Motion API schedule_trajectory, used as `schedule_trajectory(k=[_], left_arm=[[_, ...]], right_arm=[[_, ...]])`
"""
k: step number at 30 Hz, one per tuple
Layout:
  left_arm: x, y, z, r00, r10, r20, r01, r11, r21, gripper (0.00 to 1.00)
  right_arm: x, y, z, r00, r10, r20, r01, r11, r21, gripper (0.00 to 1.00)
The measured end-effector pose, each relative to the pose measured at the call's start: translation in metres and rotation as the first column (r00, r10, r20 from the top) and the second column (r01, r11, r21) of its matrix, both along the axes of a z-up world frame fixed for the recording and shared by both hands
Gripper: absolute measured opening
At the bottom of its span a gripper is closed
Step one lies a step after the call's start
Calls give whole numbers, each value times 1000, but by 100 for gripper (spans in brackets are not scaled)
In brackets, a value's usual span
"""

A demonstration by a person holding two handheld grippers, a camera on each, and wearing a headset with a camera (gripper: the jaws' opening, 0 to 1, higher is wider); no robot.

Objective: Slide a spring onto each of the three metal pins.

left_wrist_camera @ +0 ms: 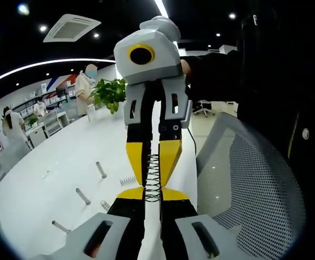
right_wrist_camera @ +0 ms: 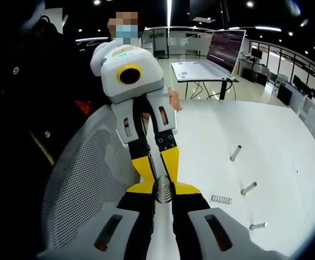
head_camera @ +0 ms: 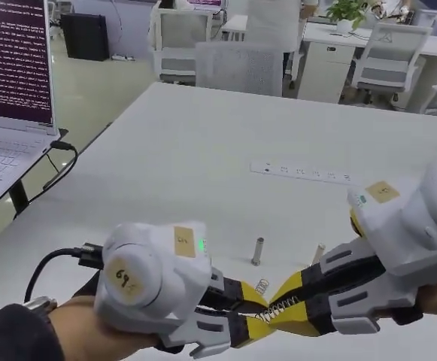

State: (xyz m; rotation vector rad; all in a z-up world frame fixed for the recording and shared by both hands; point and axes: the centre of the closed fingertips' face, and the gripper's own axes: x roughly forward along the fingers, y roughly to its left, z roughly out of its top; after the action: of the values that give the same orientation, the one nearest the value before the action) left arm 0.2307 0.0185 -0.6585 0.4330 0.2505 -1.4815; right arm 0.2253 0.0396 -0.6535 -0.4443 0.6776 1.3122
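Observation:
A thin steel spring (head_camera: 280,308) hangs just above the table's near edge, held between both grippers, which meet tip to tip. My left gripper (head_camera: 259,314) comes in from the left, and its yellow jaws are shut on one end of the spring (left_wrist_camera: 153,172). From the right, my right gripper (head_camera: 277,302) is shut on the other end, and I see the spring (right_wrist_camera: 163,192) end-on. One metal pin (head_camera: 258,250) stands upright on the white table, and a second pin (head_camera: 320,252) stands to its right. Three pins (left_wrist_camera: 83,196) (right_wrist_camera: 248,188) show in the gripper views. A loose spring (head_camera: 262,286) lies close to the jaws.
A white power strip (head_camera: 301,172) lies mid-table. An open laptop (head_camera: 7,83) stands on a side desk at the left, with a black cable (head_camera: 60,162) hanging from it. A grey mesh chair (left_wrist_camera: 255,184) is right behind the grippers. Office chairs and desks stand beyond the table.

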Motion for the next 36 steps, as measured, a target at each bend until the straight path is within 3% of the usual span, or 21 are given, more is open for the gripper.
schedule_trajectory(k=[14,21,29,36], left_arm=[[-2,-7,0,999,28,-22,-29,999,-28,3],[-4,-10,0,998,36,-48,-38,999,-37,3],[-7,-11,-6,997,35,-73,-37,999,-17,9],[-5,-9,-3,996,49,-79,-52,998,-30,12]], right_arm=[[-3,-6,-1,999,35,-37,-38,994,-98,8],[-5,-9,-1,998,39,-49,-45,992,-120,8],[-5,-11,-2,998,41,-53,-48,989,-140,8],[-3,-20,2,998,31,-56,-40,985,-165,8]])
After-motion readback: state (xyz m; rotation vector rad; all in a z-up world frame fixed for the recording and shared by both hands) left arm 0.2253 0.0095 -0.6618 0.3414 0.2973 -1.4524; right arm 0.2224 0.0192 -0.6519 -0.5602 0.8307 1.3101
